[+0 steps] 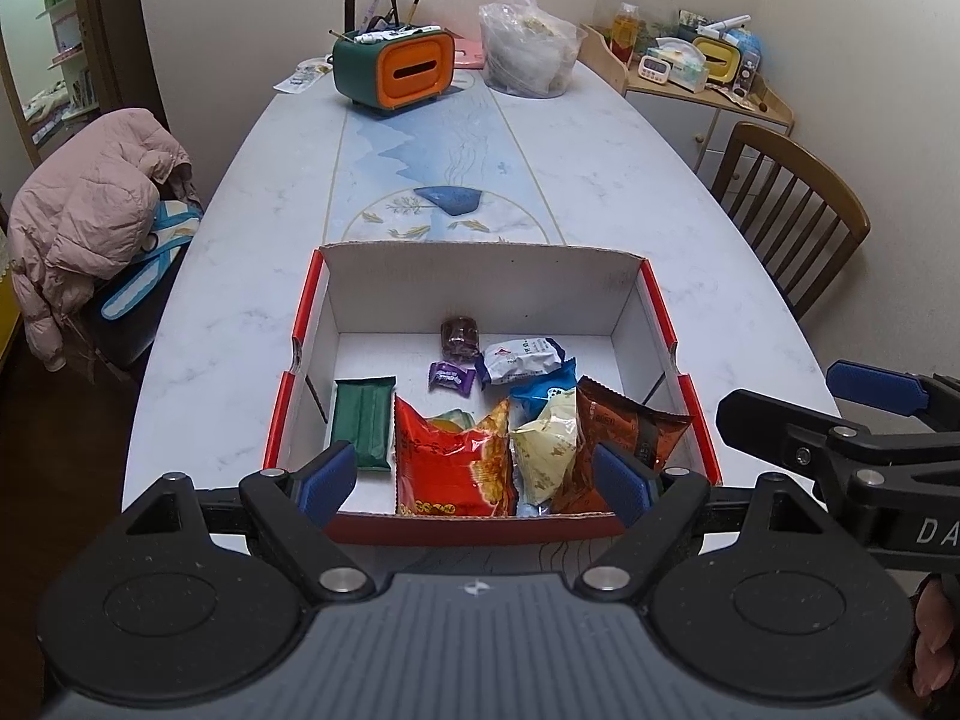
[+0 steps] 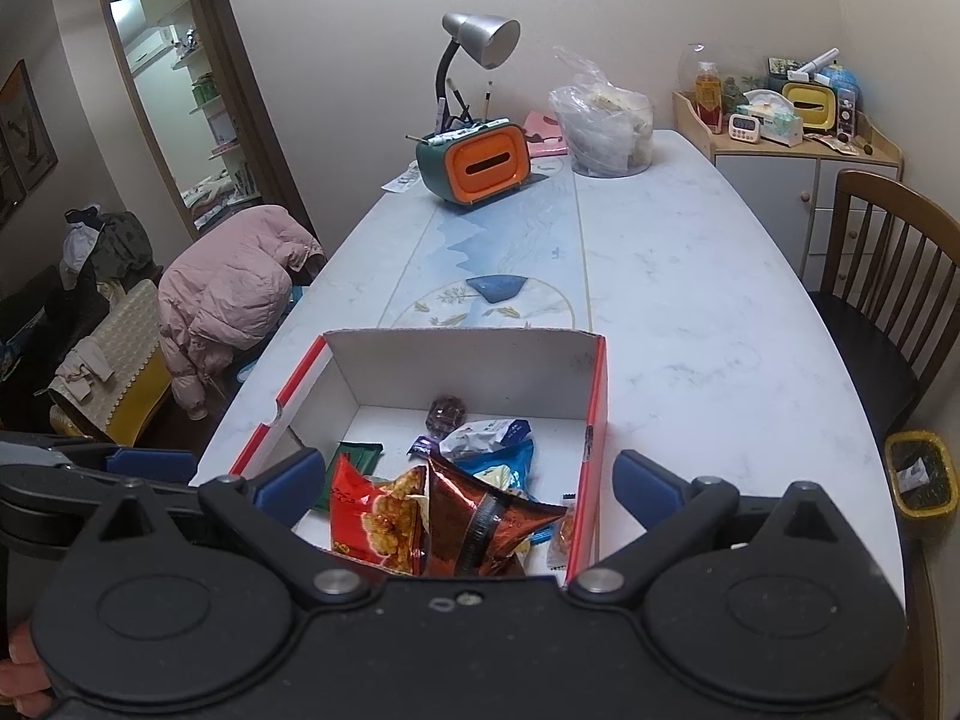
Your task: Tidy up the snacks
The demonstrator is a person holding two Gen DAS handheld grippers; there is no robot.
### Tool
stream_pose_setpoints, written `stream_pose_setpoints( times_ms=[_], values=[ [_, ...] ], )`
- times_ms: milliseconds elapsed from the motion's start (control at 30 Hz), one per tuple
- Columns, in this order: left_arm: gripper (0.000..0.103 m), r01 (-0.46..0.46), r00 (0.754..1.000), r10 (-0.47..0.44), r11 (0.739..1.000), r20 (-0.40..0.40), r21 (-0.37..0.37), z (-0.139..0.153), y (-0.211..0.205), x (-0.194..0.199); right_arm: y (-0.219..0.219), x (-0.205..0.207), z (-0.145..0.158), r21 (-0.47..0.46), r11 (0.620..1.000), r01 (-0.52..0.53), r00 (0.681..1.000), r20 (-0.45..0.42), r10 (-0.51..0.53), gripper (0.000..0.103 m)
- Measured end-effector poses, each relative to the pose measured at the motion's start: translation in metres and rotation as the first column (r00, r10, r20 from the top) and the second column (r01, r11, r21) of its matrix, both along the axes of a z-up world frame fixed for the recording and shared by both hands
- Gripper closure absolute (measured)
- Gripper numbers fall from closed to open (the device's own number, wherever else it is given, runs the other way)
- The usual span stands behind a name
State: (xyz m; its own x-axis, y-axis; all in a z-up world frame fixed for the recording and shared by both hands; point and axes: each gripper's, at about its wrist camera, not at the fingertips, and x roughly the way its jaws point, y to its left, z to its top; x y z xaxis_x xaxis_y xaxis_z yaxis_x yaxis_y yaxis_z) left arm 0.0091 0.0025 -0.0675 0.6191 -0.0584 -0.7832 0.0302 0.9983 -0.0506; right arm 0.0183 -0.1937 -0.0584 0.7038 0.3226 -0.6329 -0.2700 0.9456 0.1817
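Above the box (image 1: pixel 660 312), both my left tongs (image 1: pixel 480 480) and right tongs (image 2: pixel 468 480) hang spread, empty; I should sort the snacks (image 1: pixel 456 462) singly.

I'm working in a home, in what looks like a dining room. In front of me runs a long white marble-patterned table (image 2: pixel 708 324) with a blue painted landscape down its middle. A brown wooden slat-back chair (image 2: pixel 888 276) stands at one side, and a pink puffer jacket (image 2: pixel 234 294) is draped over a seat at the other. I can see a silver gooseneck desk lamp (image 2: pixel 480 39), a green and orange tissue box (image 2: pixel 477 165), a white corner cabinet (image 2: pixel 804 180) cluttered with household bits, and an open wooden-framed doorway (image 2: pixel 180 102) showing shelves beyond.
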Motion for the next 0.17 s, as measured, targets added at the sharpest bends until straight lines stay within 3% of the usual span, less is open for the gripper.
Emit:
stream_pose_setpoints(
  times_ms=[167],
  values=[
    [0.017, 0.024, 1.0, -0.024, 1.0, -0.007, -0.004, -0.0014, 0.0016, 0.0075, 0.0032, 0.0033, -0.0022, -0.002, 1.0, 0.015, 1.0, -0.005, -0.015, 0.001]
  ],
)
